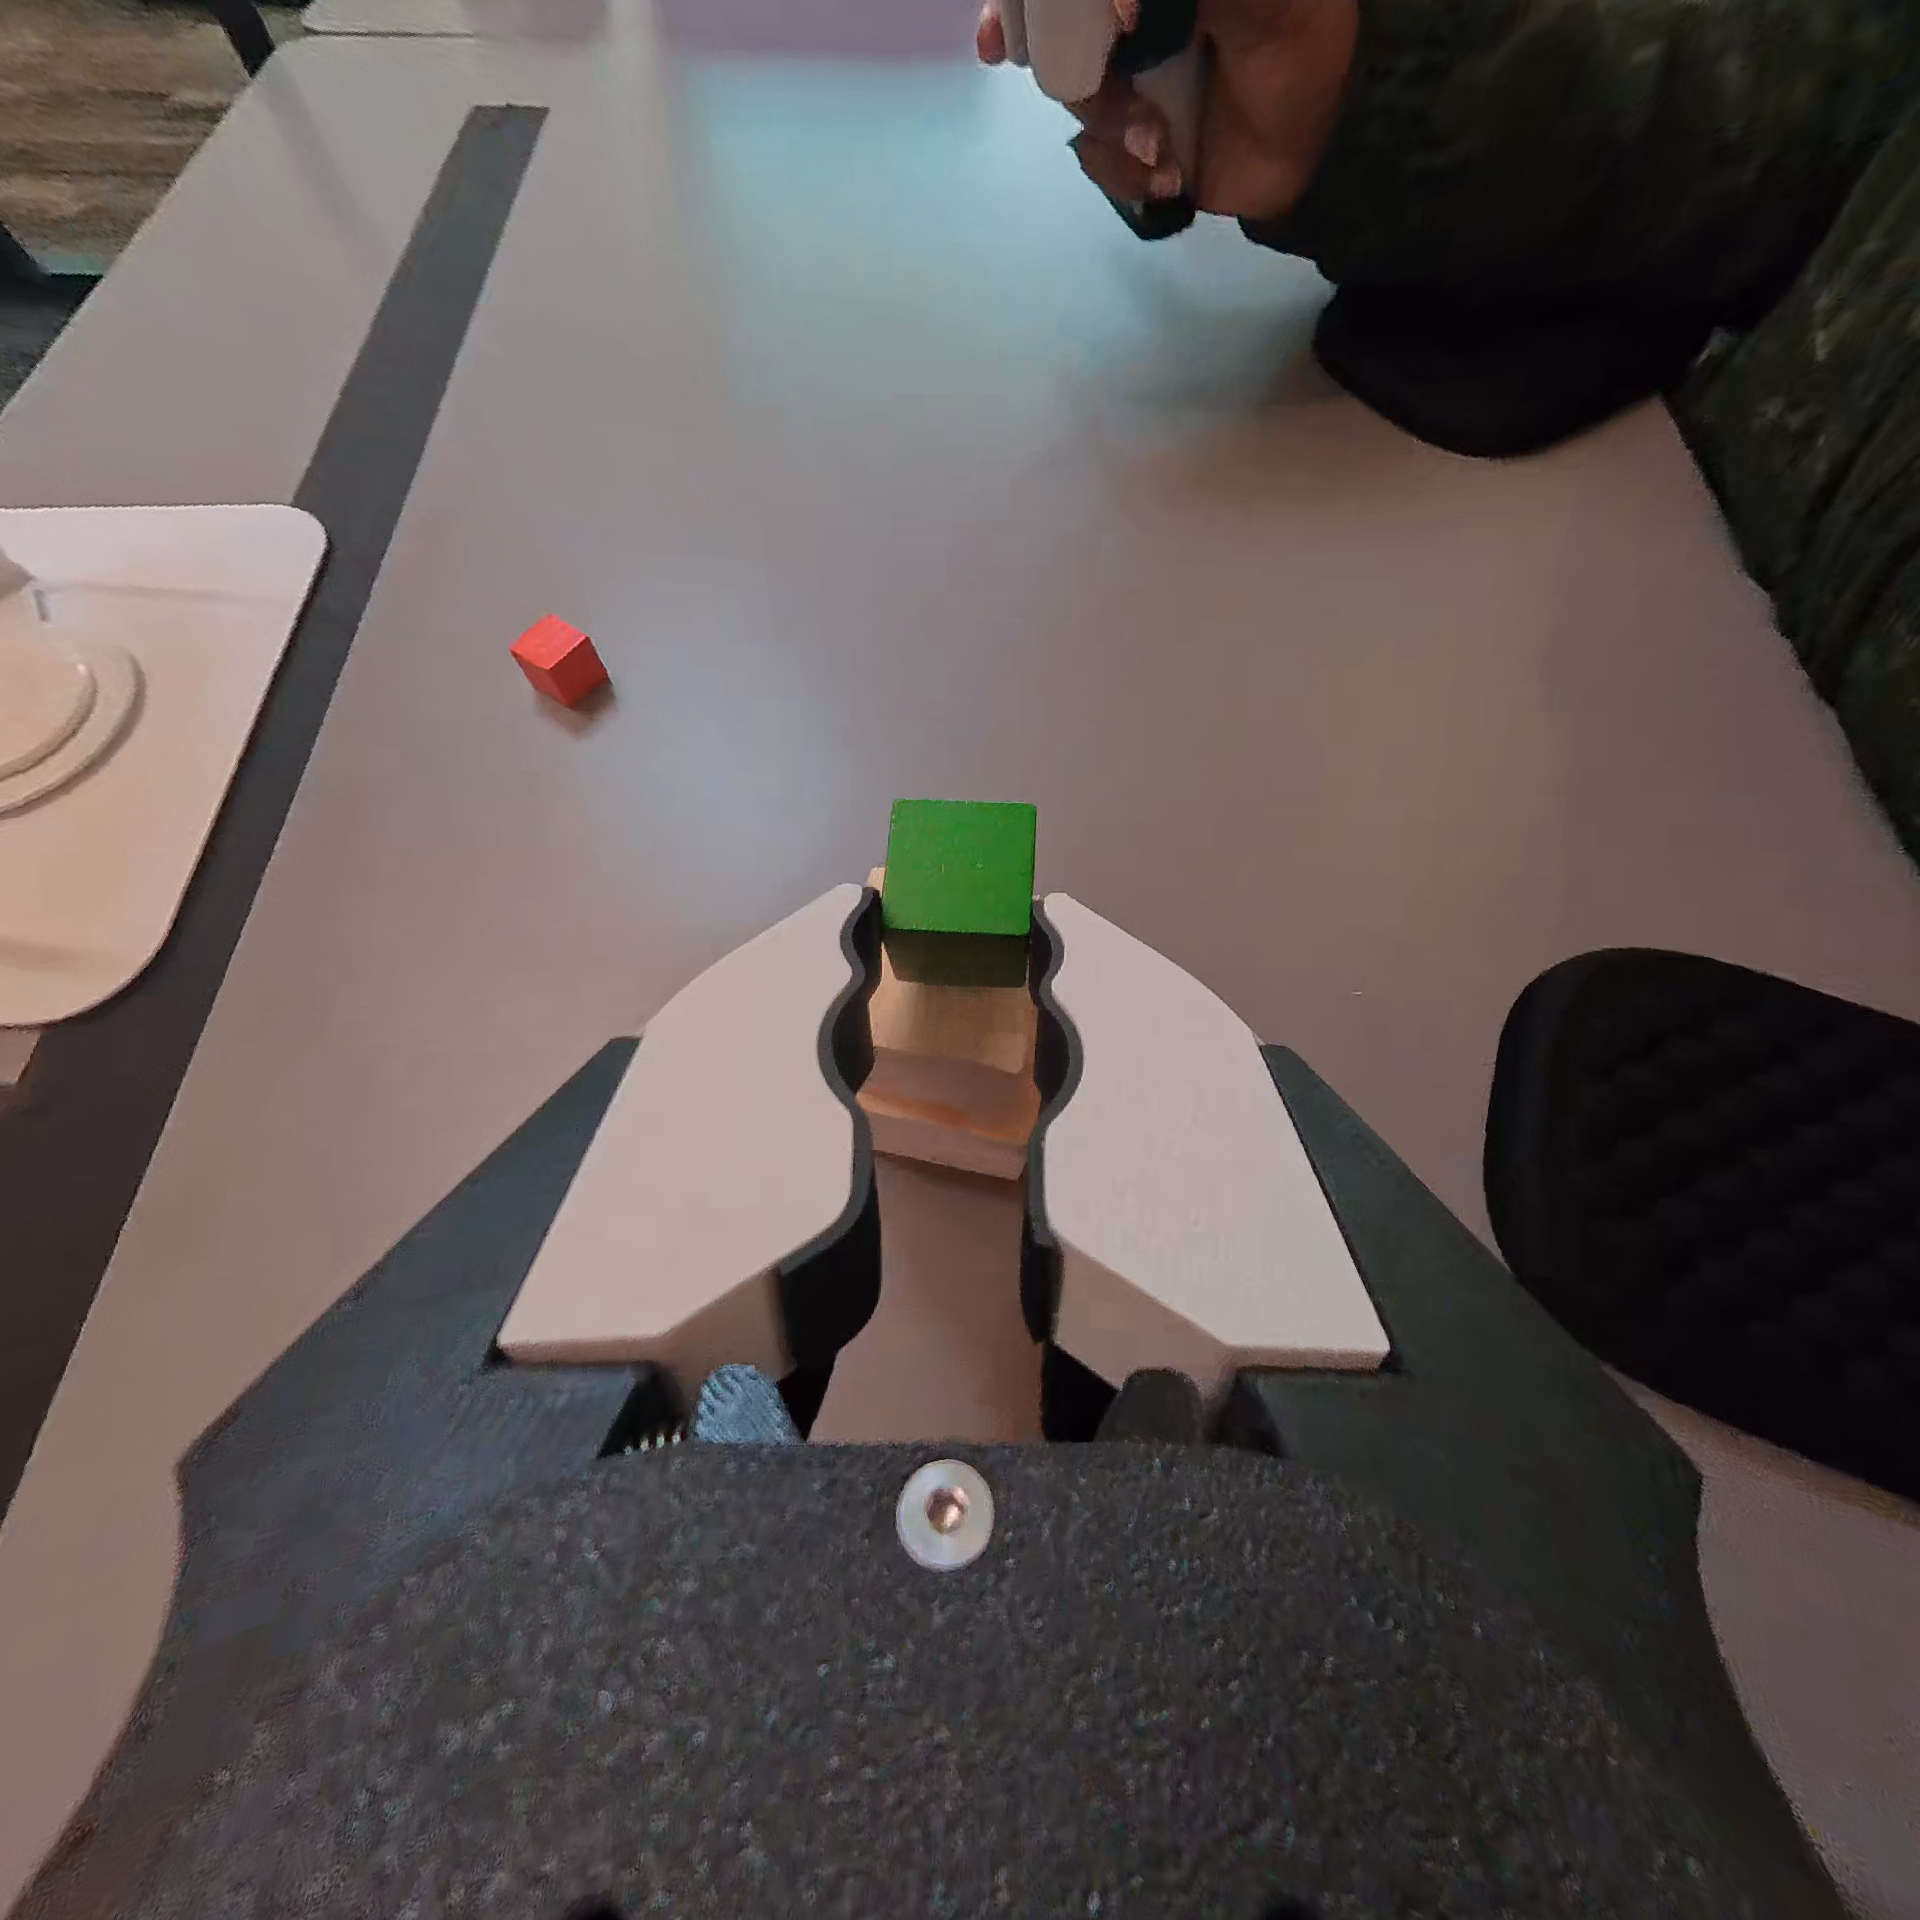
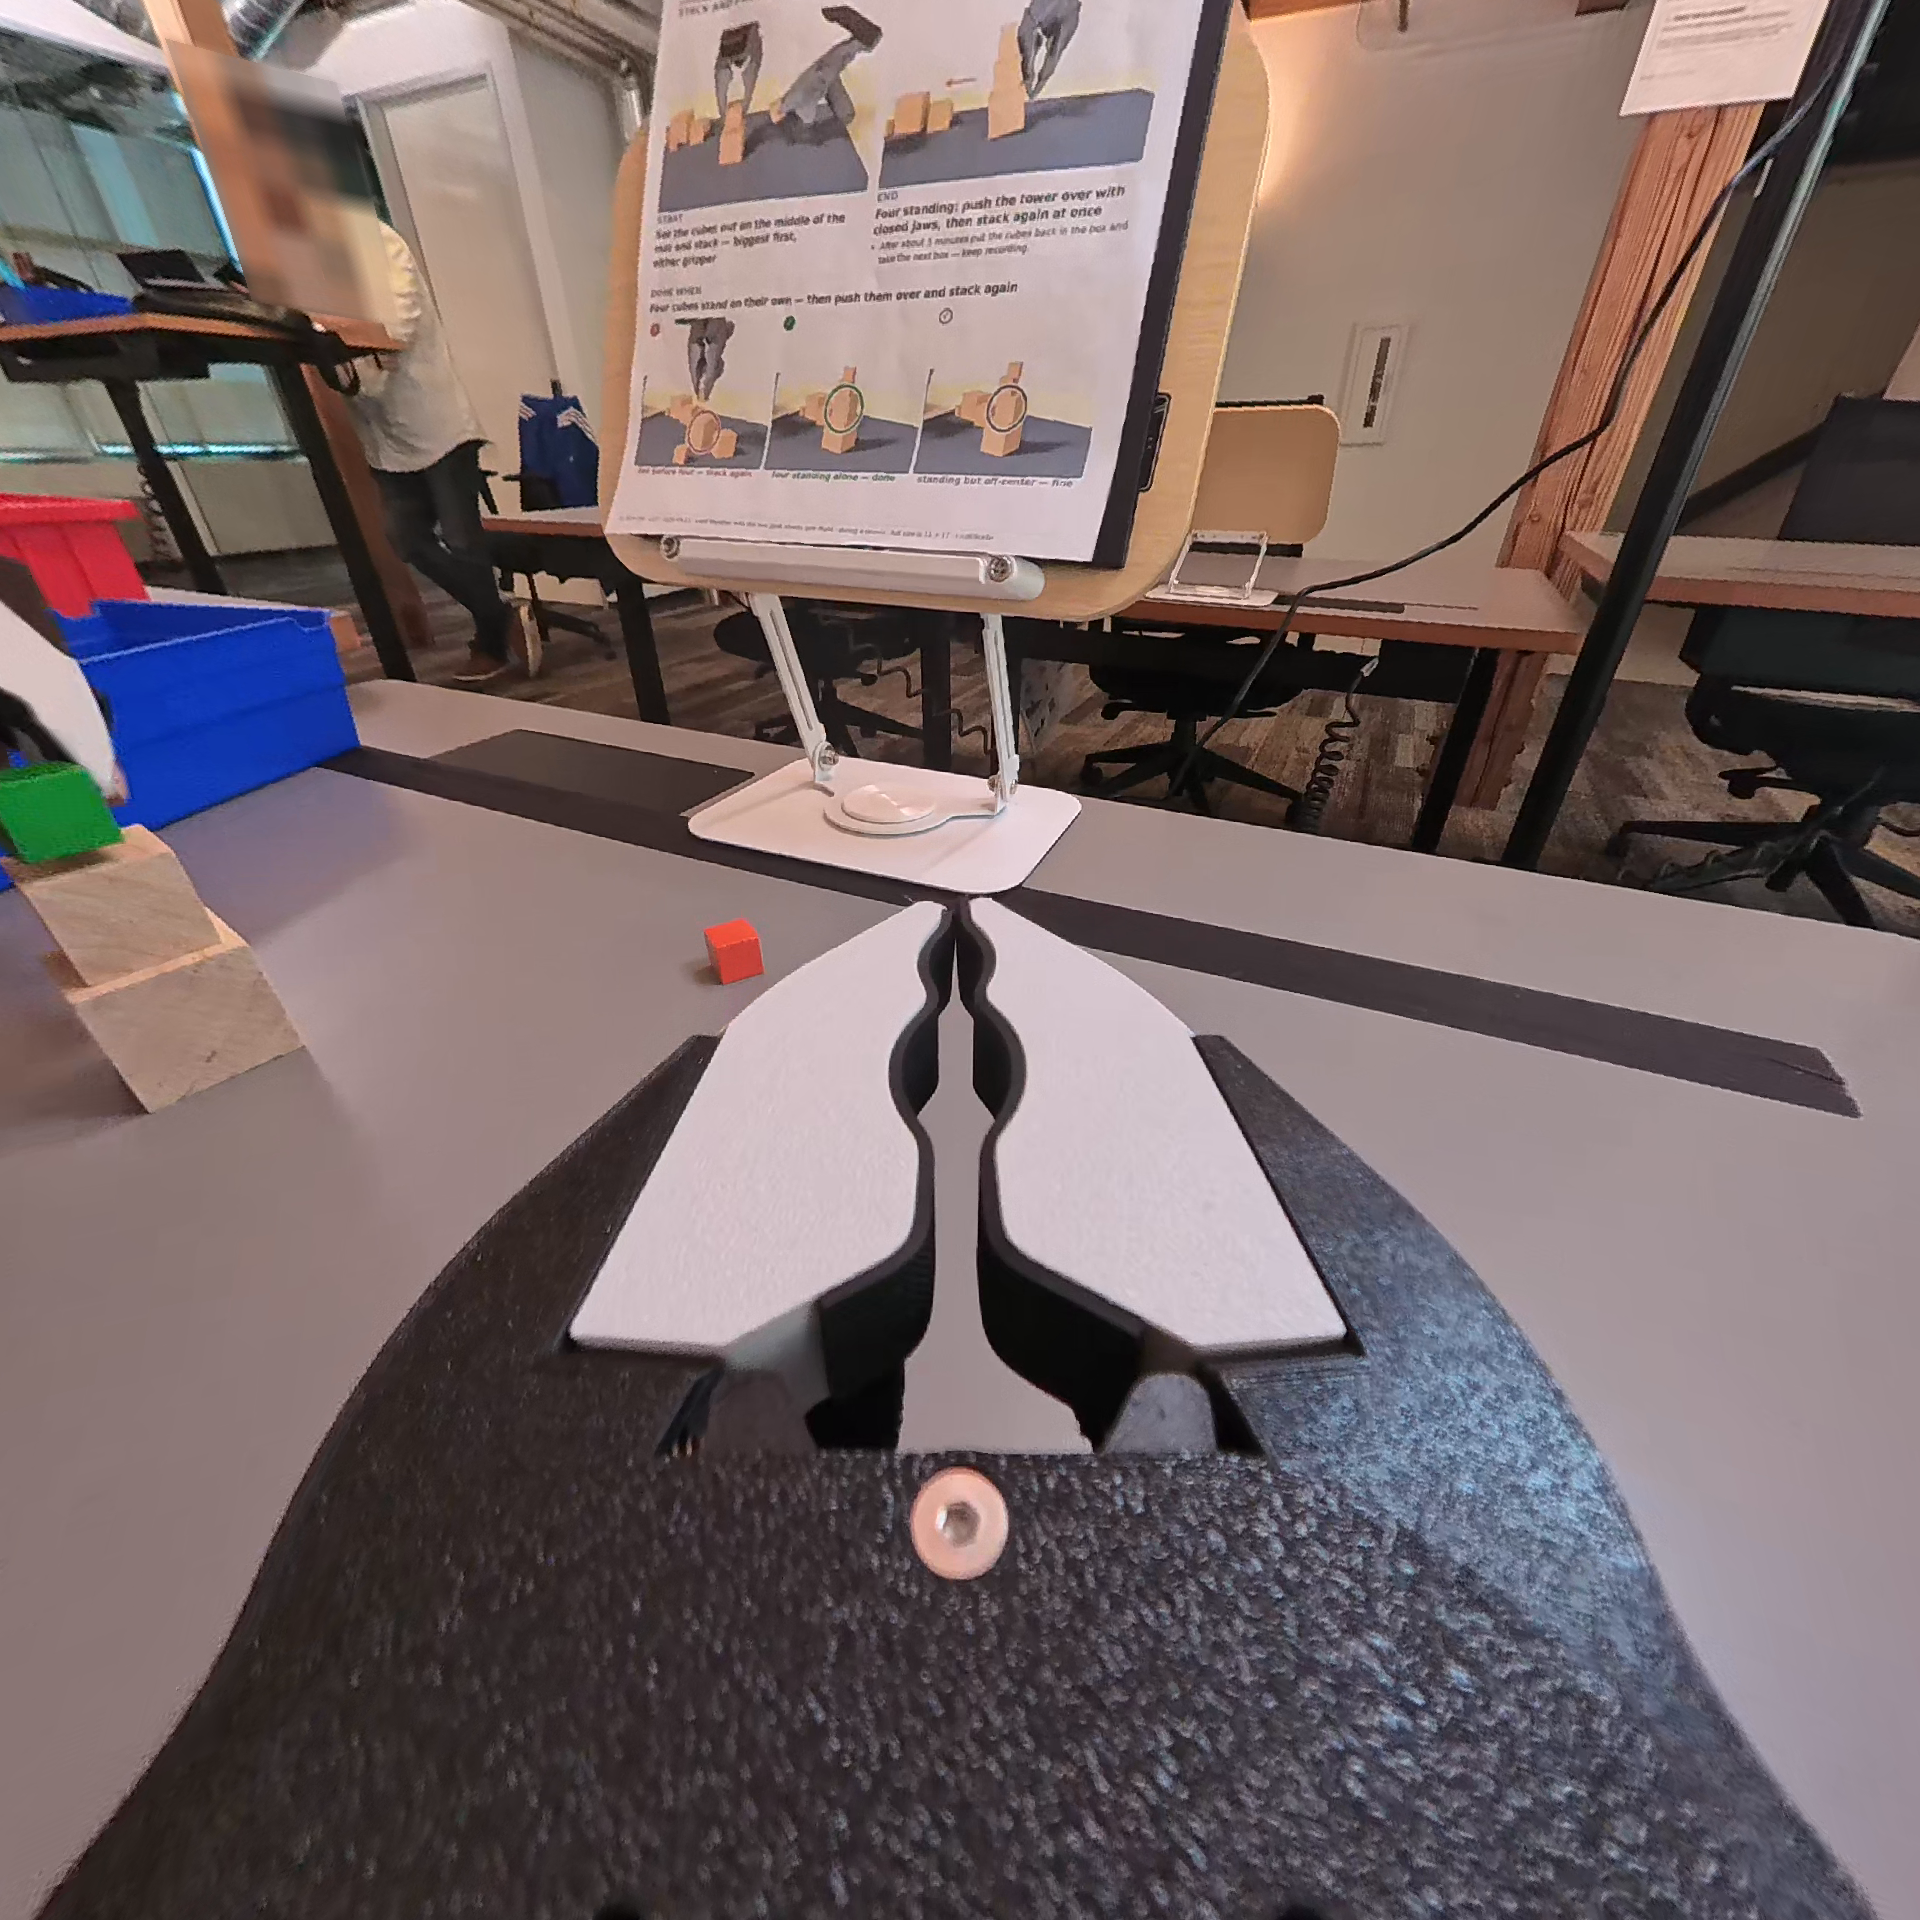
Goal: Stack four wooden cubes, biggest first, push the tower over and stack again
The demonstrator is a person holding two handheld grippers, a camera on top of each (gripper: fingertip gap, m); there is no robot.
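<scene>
Left gripper (image 1: 954, 914) has its fingertips pressed on either side of a small green wooden cube (image 1: 961, 868), right on top of two stacked pale wooden blocks (image 1: 951, 1049) on the grey table (image 1: 1143, 623). Right gripper (image 2: 958, 914) hovers low with its fingers together on nothing, a little red wooden cube (image 2: 734, 950) just beside its tips. Only the right wrist view shows the stack side-on (stepped, slightly off-centre).

A big gray table (image 2: 1351, 1195) has a black stripe (image 2: 1455, 1003) across it. Behind are wooden desks (image 2: 1403, 613), black chairs (image 2: 1818, 748), white walls (image 2: 1455, 312), a wooden post (image 2: 1621, 343) and windows (image 2: 62, 208).
</scene>
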